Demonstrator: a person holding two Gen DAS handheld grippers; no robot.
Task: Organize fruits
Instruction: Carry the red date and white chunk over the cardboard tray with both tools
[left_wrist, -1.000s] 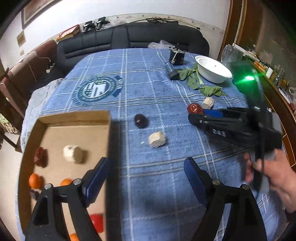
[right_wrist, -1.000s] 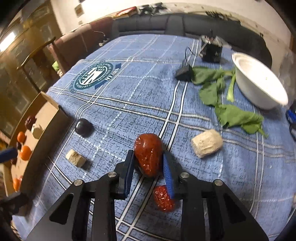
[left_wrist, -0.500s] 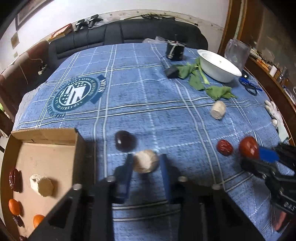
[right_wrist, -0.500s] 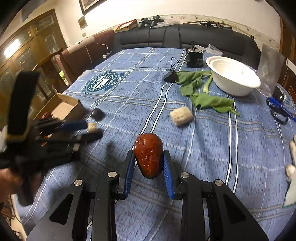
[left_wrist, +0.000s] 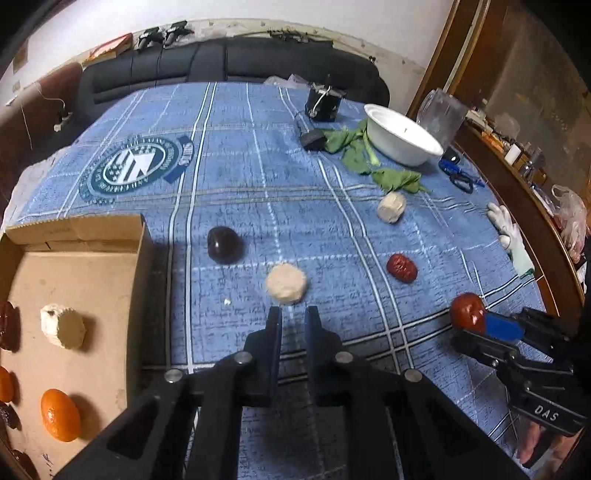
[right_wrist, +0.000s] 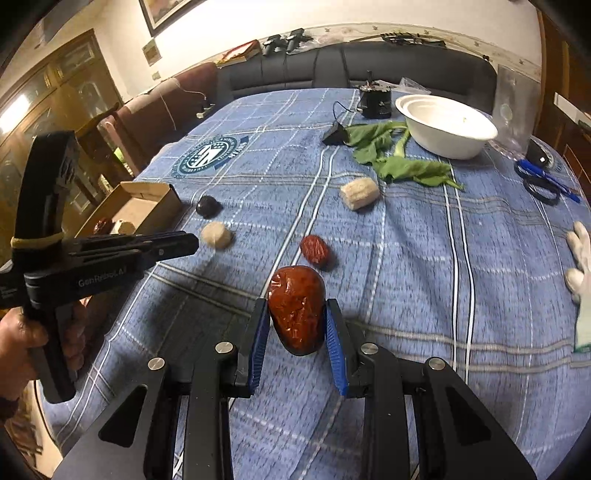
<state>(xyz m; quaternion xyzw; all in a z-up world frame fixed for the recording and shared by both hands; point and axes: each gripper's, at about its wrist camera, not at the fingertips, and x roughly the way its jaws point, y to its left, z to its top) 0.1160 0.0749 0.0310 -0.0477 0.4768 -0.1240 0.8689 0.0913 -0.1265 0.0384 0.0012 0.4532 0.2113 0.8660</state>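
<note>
Blue tablecloth (left_wrist: 332, 221): pale fruit (left_wrist: 286, 283) just beyond closed, empty left gripper (left_wrist: 293, 321); right gripper (right_wrist: 295, 332) clamping date (right_wrist: 297, 308).

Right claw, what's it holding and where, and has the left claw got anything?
The right claw grips the big red date by its sides. The left claw is shut on nothing; the pale round piece lies beyond its tips.

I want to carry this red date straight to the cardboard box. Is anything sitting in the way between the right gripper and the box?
Yes: the left gripper hangs over the cloth on that line, with the pale round piece just beyond its tips. The right gripper holds the red date; the cardboard box lies past them.
</note>
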